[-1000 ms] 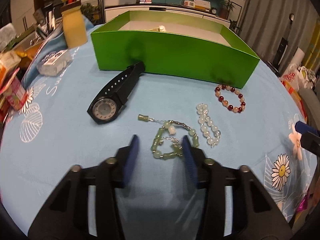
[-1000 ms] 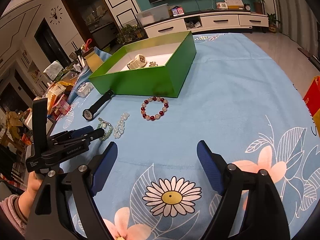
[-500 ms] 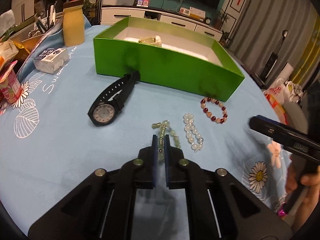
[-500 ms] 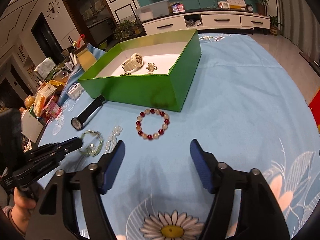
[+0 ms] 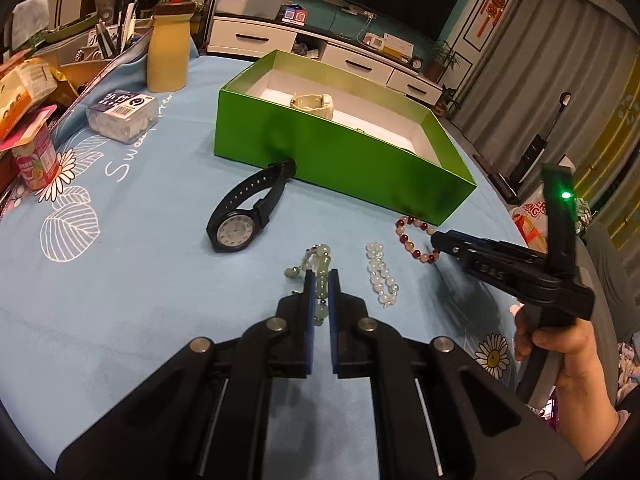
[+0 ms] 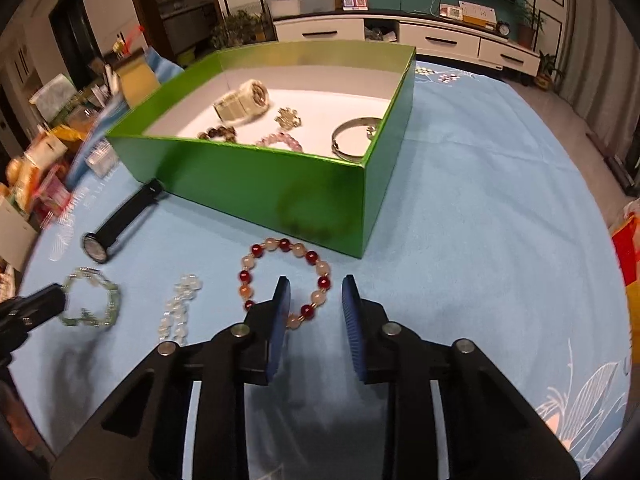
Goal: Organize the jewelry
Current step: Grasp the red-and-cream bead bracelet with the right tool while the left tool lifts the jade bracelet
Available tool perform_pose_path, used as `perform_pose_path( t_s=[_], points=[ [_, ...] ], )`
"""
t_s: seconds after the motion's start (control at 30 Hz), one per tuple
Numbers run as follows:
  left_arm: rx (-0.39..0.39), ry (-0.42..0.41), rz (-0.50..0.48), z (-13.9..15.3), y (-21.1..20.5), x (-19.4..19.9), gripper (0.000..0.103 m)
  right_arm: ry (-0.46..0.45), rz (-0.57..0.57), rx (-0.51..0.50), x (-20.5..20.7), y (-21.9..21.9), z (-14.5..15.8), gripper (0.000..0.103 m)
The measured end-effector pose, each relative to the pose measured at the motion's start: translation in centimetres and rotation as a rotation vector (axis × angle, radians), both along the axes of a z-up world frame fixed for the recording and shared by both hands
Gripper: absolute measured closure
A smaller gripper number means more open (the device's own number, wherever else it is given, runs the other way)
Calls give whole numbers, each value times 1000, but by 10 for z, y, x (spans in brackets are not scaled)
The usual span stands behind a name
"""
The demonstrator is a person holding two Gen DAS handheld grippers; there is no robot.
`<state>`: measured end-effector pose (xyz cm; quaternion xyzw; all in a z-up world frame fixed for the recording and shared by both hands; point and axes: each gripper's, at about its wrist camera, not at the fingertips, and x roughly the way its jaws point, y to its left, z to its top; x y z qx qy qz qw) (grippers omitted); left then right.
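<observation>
Between the nearly closed blue pads of the left gripper point(image 5: 321, 280) sits the pale green bead bracelet point(image 5: 320, 276), pinched and hanging just above the blue floral tablecloth point(image 5: 132, 280), near the black watch point(image 5: 244, 220) and the clear bead bracelet point(image 5: 382, 280). Just beside these, the right gripper point(image 6: 314, 300) has its fingers partly spread and empty over the red and cream bracelet point(image 6: 286, 280), in front of the green box point(image 6: 260, 184), which holds more jewelry.
</observation>
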<state>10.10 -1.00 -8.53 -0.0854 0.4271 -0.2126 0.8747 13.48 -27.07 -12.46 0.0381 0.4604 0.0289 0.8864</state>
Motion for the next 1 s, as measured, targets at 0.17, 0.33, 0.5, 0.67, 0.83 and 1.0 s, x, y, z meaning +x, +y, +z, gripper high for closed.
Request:
perform_pose_path(
  t_s=[0.17,0.33,0.5,0.67,0.83,1.0],
  points=[
    [-7,5,7,-1,4,0,98,-7,12,-73,4,9,-3,93],
    [-12,5,6,1,5,-2,98,-31,25,-87,-4,13,0,96],
    [-24,-10,3,11,6,-2,98,-135,59,-92,-24,18,33,96],
    [-44,-30,-7,26,7,-4,98,-235,76,-92,-44,18,72,96],
    [-65,-39,-19,41,7,-2,98,-300,77,-59,-55,13,100,96],
    [-59,-63,-34,59,4,4,98,-344,82,-40,-60,6,120,96]
  ],
)
